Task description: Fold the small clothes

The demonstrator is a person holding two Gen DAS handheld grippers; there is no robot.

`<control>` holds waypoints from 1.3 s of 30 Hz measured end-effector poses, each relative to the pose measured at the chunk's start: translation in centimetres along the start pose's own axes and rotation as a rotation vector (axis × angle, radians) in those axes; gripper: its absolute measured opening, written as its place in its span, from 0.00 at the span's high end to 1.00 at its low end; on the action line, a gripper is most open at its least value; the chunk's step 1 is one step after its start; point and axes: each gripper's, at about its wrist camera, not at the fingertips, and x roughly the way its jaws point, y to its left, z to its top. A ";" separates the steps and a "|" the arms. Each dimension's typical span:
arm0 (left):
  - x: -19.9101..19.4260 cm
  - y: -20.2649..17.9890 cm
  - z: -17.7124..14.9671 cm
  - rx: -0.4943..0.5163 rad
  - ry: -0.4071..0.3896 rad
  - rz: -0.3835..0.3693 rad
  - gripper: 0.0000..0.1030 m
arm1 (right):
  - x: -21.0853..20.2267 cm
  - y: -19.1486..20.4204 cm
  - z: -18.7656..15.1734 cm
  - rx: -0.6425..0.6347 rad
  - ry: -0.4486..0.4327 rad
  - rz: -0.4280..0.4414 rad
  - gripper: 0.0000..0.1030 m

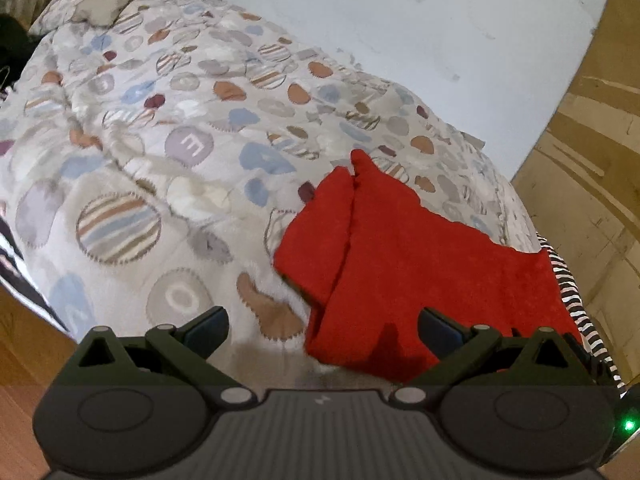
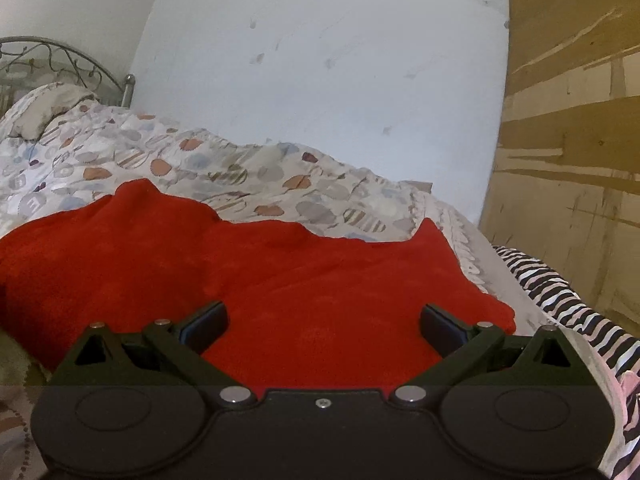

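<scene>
Red cloth is spread on a bed's patterned quilt, near the corner by a striped fabric; one side is seen folded over along a crease in the left wrist view. The left gripper is held wide apart above the cloth's near edge, nothing gripped. The right gripper is likewise spread wide over the cloth, empty. A white wall and cardboard are seen behind.

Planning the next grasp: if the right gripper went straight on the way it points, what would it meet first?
Most likely the red cloth, which fills the space ahead of the open right gripper; beyond it lies the patterned bedspread. Depth is unclear.
</scene>
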 end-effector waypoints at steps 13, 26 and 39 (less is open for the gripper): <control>1.3 0.0 -0.7 -0.022 0.066 -0.004 0.00 | -0.3 0.1 -0.4 0.010 -0.009 -0.009 0.00; 2.2 0.3 -1.2 -0.023 0.094 0.004 0.00 | -0.4 0.1 -0.6 0.020 -0.023 -0.018 0.01; 4.0 -0.6 1.8 0.085 -0.098 -0.089 0.00 | -0.5 0.1 -0.8 0.026 -0.037 -0.020 0.01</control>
